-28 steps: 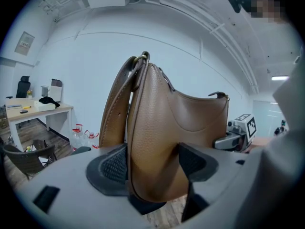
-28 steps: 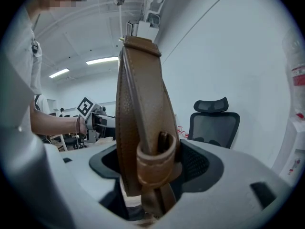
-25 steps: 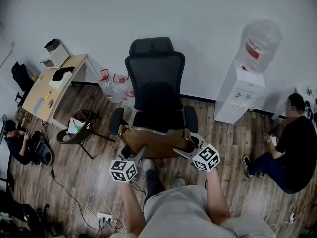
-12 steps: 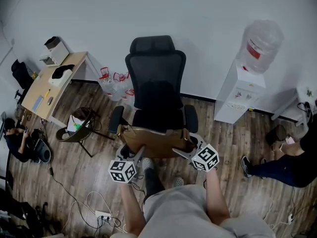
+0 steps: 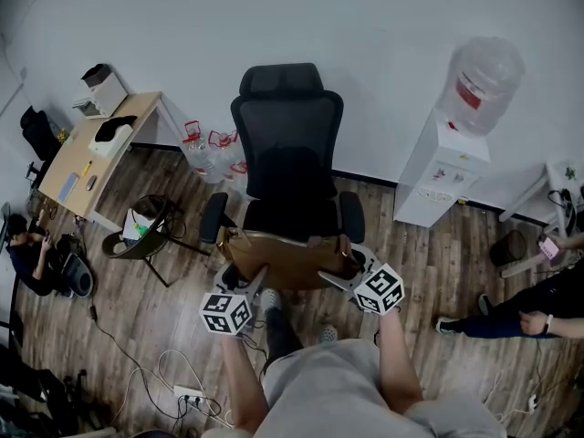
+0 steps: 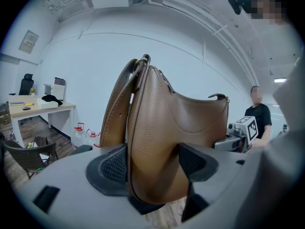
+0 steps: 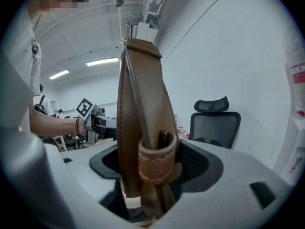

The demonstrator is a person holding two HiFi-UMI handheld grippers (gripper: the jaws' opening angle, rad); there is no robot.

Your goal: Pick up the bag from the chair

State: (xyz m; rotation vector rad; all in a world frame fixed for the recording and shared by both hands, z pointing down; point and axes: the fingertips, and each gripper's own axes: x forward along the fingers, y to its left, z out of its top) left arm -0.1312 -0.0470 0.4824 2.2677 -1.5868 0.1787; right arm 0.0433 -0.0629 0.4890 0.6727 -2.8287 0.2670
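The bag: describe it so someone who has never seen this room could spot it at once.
Find the black office chair in the middle of the head view. At the front edge of its seat is a tan leather bag, clamped at one end by the left tongs and at the other by the right tongs. It is the only brown leather thing near the chair.

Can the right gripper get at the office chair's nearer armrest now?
Probably not yet. The right gripper has its fingers shut on the strap of the brown bag, with the left gripper holding the other end. The armrest is close, but it would have to let go first.
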